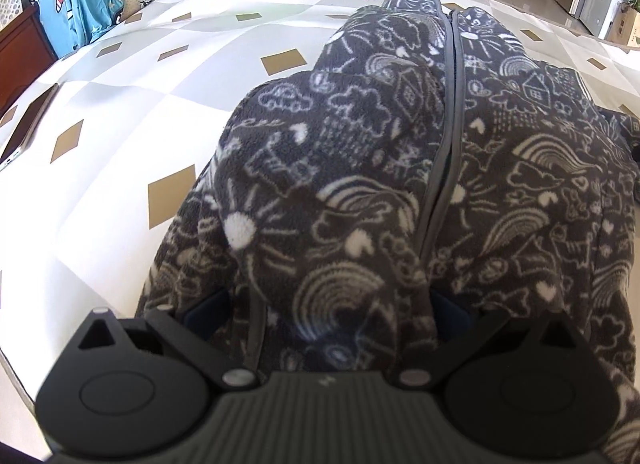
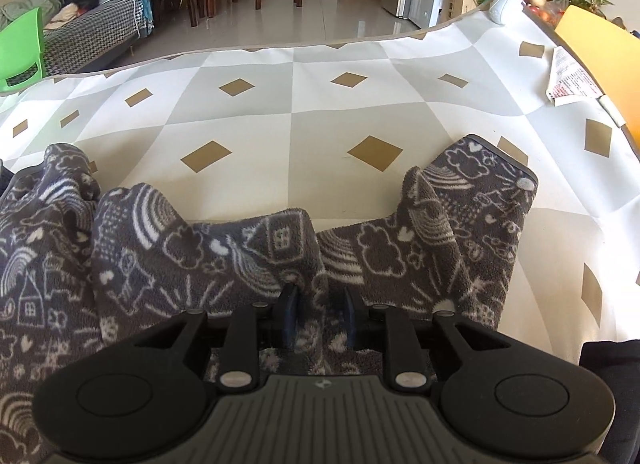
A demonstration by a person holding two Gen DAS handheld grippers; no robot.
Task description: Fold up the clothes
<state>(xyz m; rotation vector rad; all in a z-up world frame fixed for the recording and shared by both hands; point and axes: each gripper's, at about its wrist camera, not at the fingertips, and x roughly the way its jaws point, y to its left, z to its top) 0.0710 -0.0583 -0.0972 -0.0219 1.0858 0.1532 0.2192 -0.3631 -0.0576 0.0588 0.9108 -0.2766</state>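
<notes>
Fleece jacket (image 1: 400, 168) lies on the checked tablecloth (image 1: 120, 124), zipper running lengthwise away. Left gripper (image 1: 326, 312) stands wide around bunched fabric; right gripper (image 2: 318, 318) is narrow, pinching a fold.

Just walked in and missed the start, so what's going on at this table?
A person is folding a dark patterned fleece on a table covered with a diamond-pattern cloth, with a handheld gripper in each hand. The right gripper has its jaws nearly together, pinching a fold of fleece at its edge. The left gripper stands with its fingers wide and a bunched part of the fleece between them; whether they press on it cannot be told. The garment is still rumpled, not a neat fold yet.
</notes>
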